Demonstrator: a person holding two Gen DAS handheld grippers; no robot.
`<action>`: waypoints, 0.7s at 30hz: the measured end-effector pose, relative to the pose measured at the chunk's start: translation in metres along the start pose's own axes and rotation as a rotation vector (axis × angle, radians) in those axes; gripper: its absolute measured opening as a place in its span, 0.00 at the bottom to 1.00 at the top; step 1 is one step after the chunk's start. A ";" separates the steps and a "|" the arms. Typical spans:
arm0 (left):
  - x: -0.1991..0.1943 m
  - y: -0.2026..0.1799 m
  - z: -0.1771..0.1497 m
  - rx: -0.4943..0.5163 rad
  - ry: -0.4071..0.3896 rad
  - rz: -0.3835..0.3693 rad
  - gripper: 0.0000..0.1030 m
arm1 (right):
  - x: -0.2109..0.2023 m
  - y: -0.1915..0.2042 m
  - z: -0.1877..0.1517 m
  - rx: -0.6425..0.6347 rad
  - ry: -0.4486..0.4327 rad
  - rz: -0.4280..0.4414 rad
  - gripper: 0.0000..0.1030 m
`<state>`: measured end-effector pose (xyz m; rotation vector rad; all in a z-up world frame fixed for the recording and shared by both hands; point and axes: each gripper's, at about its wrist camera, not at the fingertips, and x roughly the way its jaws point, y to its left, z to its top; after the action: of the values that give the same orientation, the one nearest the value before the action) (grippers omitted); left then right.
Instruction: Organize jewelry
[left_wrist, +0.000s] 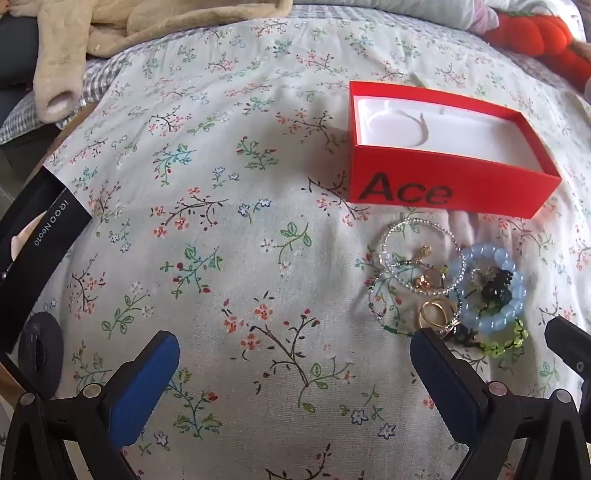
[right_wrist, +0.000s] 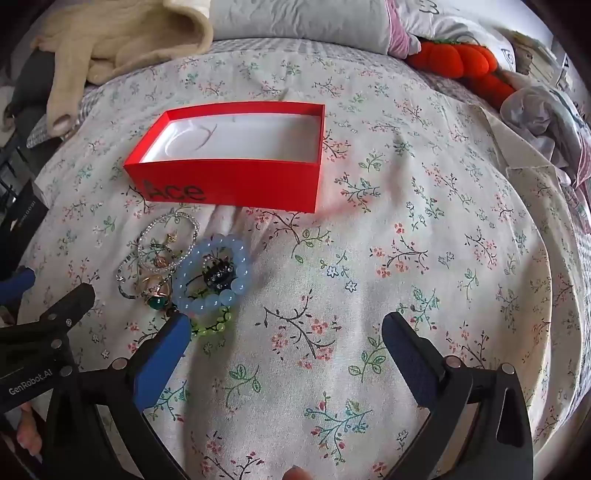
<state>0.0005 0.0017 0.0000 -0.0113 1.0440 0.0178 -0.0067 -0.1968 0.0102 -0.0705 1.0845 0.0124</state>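
Observation:
An open red "Ace" box (left_wrist: 454, 184) with a white insert lies on the floral sheet; it also shows in the right wrist view (right_wrist: 236, 181). In front of it is a jewelry pile: a blue bead bracelet (left_wrist: 513, 310) (right_wrist: 236, 288), clear bead bracelets (left_wrist: 421, 225) (right_wrist: 168, 225), gold rings (left_wrist: 436, 314), a green-stone ring (right_wrist: 157, 302), a green bead bracelet (right_wrist: 218, 325) and a black clip (right_wrist: 219, 275). My left gripper (left_wrist: 295, 350) is open, its right finger at the pile's near edge. My right gripper (right_wrist: 286, 332) is open, its left finger touching the pile's near edge.
A black phone box (left_wrist: 37, 236) lies at the left edge. A beige fleece garment (right_wrist: 122, 40) and a pillow (right_wrist: 295, 22) lie at the back. An orange plush (right_wrist: 461, 62) and crumpled cloth (right_wrist: 543, 110) lie at the back right.

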 end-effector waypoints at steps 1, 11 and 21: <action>0.000 0.001 0.000 0.001 -0.004 0.000 1.00 | 0.001 -0.001 0.001 0.007 0.020 0.007 1.00; -0.013 -0.005 0.001 0.037 -0.031 0.030 1.00 | -0.002 -0.008 -0.005 0.037 0.019 0.017 1.00; -0.014 -0.003 0.002 0.036 -0.040 0.033 1.00 | -0.002 -0.001 -0.006 0.040 0.023 0.026 1.00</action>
<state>-0.0051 -0.0016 0.0129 0.0386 1.0041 0.0293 -0.0125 -0.1981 0.0094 -0.0207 1.1082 0.0134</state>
